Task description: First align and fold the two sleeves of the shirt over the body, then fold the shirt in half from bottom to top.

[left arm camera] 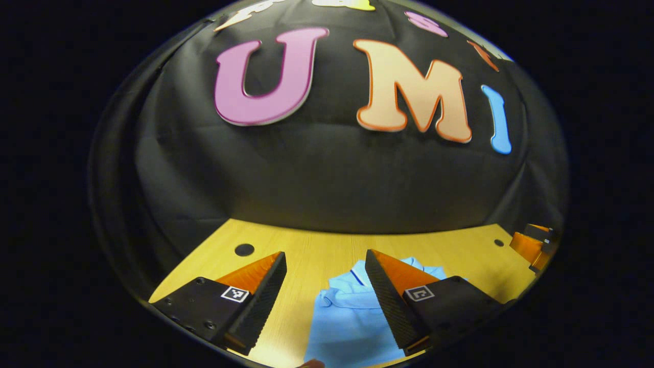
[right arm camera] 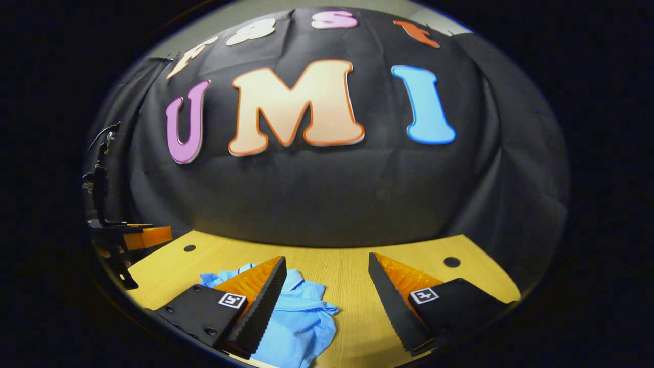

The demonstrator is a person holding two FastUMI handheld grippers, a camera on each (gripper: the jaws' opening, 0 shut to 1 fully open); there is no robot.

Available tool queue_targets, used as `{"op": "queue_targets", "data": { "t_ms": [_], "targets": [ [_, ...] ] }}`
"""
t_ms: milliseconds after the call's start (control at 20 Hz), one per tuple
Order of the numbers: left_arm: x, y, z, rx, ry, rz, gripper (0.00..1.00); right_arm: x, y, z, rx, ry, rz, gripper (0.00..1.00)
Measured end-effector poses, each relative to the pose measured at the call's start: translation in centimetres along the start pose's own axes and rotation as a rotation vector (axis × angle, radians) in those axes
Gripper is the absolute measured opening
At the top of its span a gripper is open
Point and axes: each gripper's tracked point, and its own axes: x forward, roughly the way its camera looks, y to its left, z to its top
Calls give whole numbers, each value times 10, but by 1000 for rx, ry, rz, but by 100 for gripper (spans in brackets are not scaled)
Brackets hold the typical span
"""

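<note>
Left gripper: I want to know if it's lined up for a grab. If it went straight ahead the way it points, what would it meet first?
Probably the blue shirt on the table, which lies between the open left gripper fingers; depth is unclear.

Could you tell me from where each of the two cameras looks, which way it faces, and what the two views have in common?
Left gripper view: rides on the left gripper, raised over the wooden table, facing the booth wall; its open fingers frame the blue shirt; the right gripper shows at the right edge.
Right gripper view: rides on the right gripper, facing the same wall; the shirt lies behind its left finger; the left gripper shows at the left edge.
Shared: shirt, table, wall, and each other's gripper.
</note>
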Motion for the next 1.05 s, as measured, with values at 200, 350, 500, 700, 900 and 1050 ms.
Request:
{"op": "queue_targets", "data": {
  "t_ms": [200, 350, 500, 700, 900, 1050],
  "targets": [
    [-92, 7, 54, 60, -137, -23, 94, -90, 14, 56, -20, -139, -24, 99],
    [-154, 10, 73, 70, -202, -44, 93, -154, 30, 82, -15, -205, -31, 99],
    [-211, 17, 83, 73, -246, -58, 93, -214, 45, 91, -31, -238, -45, 99],
    [-270, 28, 82, 90, -270, -73, 93, -270, 61, 93, -52, -269, -69, 99],
    [-292, 38, 84, 78, -282, -60, 93, -293, 69, 105, -54, -291, -69, 100],
    [-301, 38, 89, 64, -295, -67, 94, -298, 74, 110, -46, -298, -72, 100]
  ]
}}
